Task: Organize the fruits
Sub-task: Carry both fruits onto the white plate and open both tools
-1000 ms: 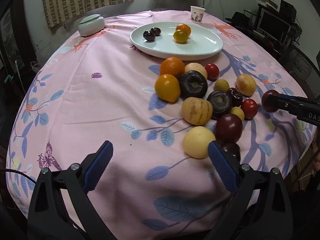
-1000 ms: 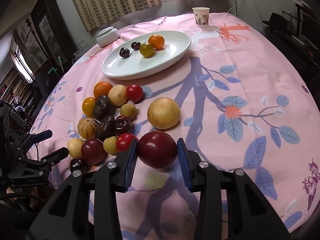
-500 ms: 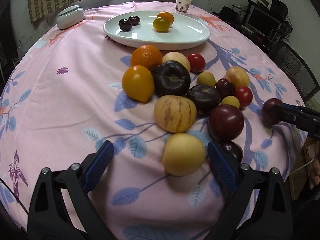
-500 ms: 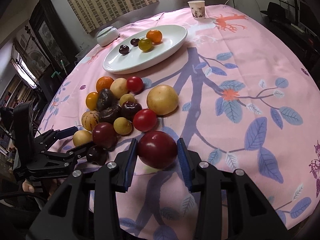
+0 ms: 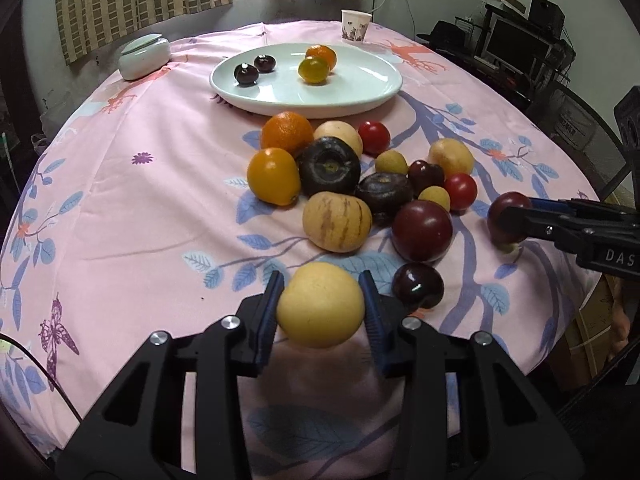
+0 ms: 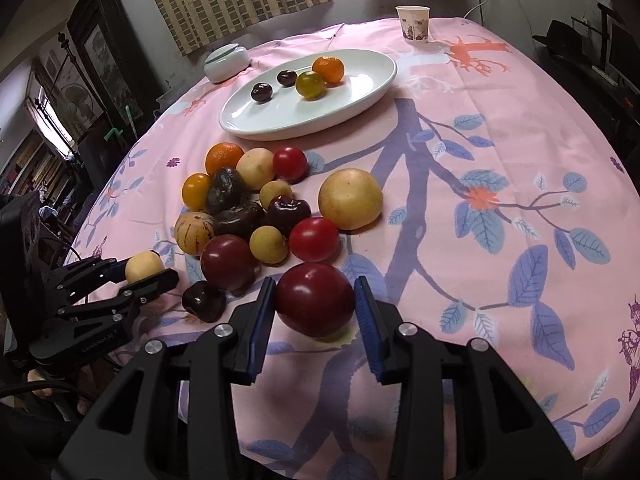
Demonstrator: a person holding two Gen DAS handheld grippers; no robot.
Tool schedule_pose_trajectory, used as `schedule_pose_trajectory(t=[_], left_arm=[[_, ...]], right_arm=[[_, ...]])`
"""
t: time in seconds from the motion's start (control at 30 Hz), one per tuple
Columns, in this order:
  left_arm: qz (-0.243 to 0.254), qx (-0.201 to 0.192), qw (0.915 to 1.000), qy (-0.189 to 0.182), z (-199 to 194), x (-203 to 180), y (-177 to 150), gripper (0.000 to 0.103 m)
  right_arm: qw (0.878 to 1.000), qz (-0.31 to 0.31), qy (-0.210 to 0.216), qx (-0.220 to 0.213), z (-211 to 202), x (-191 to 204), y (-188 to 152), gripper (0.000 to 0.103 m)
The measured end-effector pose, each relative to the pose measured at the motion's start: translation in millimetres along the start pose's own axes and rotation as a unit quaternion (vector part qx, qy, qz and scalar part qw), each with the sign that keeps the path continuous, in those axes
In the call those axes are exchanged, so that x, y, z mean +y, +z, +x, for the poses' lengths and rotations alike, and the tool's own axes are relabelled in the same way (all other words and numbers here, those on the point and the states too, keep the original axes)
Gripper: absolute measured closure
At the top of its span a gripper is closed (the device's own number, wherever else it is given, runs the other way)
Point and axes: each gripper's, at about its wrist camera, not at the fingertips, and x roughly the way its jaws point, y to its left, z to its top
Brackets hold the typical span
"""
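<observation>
My left gripper [image 5: 321,280] is closing its jaws, and both blue pads press on a round pale yellow fruit [image 5: 320,306] at the near end of the pile. In the right wrist view that fruit [image 6: 143,266] shows between the left fingertips at the far left. My right gripper [image 6: 315,284] is shut on a dark red plum [image 6: 314,300] just above the pink cloth. A white oval plate [image 5: 360,92] at the back holds two dark cherries, a greenish fruit and a small orange. The loose pile includes a striped yellow fruit [image 5: 336,220].
A dark cherry [image 5: 418,284] lies just right of the left fingers, with a big dark red plum [image 5: 422,230] behind it. A paper cup [image 5: 355,26] and a white lidded jar [image 5: 144,58] stand at the far edge. Chairs and shelves surround the round table.
The left jaws stood wide apart and have come together onto the pale yellow fruit after moving up to it. The right gripper keeps the dark red plum, hardly moved.
</observation>
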Motion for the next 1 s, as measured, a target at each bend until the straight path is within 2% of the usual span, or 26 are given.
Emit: schedule_pose_trajectory(t=[0.2,0.53,0.7,0.83,1.0], left_arm=[[-0.010,-0.022,0.9997,-0.003,-17,10,12,0.064],[-0.013,-0.028,0.9995,-0.001,-19,13,23,0.064],[-0.004,-0.027,0.9996,0.012,-16,10,36,0.064],[0.001,-0.029,0.9995,0.012,-10,10,60,0.064],[-0.006,-0.044,0.9990,0.009,4,22,120,0.064]], right_arm=[[1.000,-0.008,0.000,-0.003,0,6,2,0.063],[1.000,-0.027,0.007,-0.009,-1,15,10,0.063],[0.999,-0.032,0.012,-0.010,2,18,18,0.063],[0.999,-0.042,0.019,-0.014,3,22,30,0.063],[0.998,-0.057,0.016,-0.032,9,21,70,0.063]])
